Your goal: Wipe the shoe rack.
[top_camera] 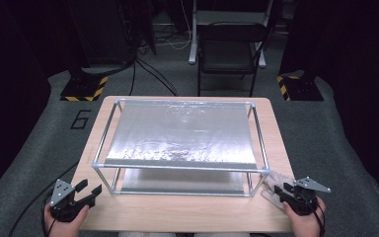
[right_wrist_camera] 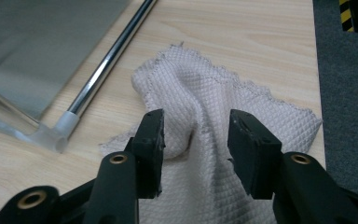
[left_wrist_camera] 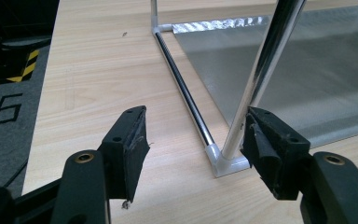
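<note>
The cloth [right_wrist_camera: 223,140] lies bunched at the tabletop's [top_camera: 177,217] near right corner, just beside the rack's [top_camera: 180,168] corner post. The right tongs [right_wrist_camera: 196,140] stand half-wide astride its raised fold, pads off it, likely a release. The left tongs [left_wrist_camera: 196,144] gape wide at the near left corner, empty, probably waiting.

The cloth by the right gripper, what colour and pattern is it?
The cloth is off-white with a fine diamond waffle weave, clearest in the right gripper view.
</note>
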Motion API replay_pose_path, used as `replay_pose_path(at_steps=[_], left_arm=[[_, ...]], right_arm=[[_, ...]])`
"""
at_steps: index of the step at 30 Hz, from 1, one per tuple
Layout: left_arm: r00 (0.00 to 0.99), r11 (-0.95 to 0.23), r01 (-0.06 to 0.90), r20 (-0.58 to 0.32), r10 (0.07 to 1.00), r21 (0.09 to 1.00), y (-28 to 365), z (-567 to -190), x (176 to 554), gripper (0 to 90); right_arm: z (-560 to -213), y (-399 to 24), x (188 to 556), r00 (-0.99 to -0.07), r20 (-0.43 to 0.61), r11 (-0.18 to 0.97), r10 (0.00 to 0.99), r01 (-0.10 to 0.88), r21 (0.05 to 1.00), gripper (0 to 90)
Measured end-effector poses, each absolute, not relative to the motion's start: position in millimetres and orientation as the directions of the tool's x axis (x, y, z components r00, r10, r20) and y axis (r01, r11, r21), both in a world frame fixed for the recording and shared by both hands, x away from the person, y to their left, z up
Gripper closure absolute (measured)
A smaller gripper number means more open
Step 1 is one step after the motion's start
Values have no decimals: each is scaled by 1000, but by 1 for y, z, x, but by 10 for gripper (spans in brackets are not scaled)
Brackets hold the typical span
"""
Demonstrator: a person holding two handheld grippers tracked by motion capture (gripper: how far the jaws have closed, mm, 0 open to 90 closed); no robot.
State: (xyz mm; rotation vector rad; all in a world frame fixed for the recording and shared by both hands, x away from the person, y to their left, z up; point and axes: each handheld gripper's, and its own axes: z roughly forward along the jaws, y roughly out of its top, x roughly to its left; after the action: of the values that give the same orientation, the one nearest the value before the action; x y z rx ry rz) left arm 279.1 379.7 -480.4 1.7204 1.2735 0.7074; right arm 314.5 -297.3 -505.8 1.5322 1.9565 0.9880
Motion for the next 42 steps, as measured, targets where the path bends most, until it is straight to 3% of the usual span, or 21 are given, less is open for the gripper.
replay_pose_path(at_steps=[12,13,20,42], left_arm=[[315,-101,453,-54,947,886,378,-483,278,393],[325,-110,467,-55,944,877,378,-482,278,393],[331,-114,474,-56,942,873,375,-486,279,393],[342,-132,518,-63,938,845,371,-506,285,391]], right_arm=[[-498,-285,300,-295,94,109,951,604,790,498],[-500,-281,299,-266,83,87,960,569,818,498],[-497,-271,290,-306,132,81,943,594,800,499],[-514,-254,280,-316,56,141,947,567,812,478]])
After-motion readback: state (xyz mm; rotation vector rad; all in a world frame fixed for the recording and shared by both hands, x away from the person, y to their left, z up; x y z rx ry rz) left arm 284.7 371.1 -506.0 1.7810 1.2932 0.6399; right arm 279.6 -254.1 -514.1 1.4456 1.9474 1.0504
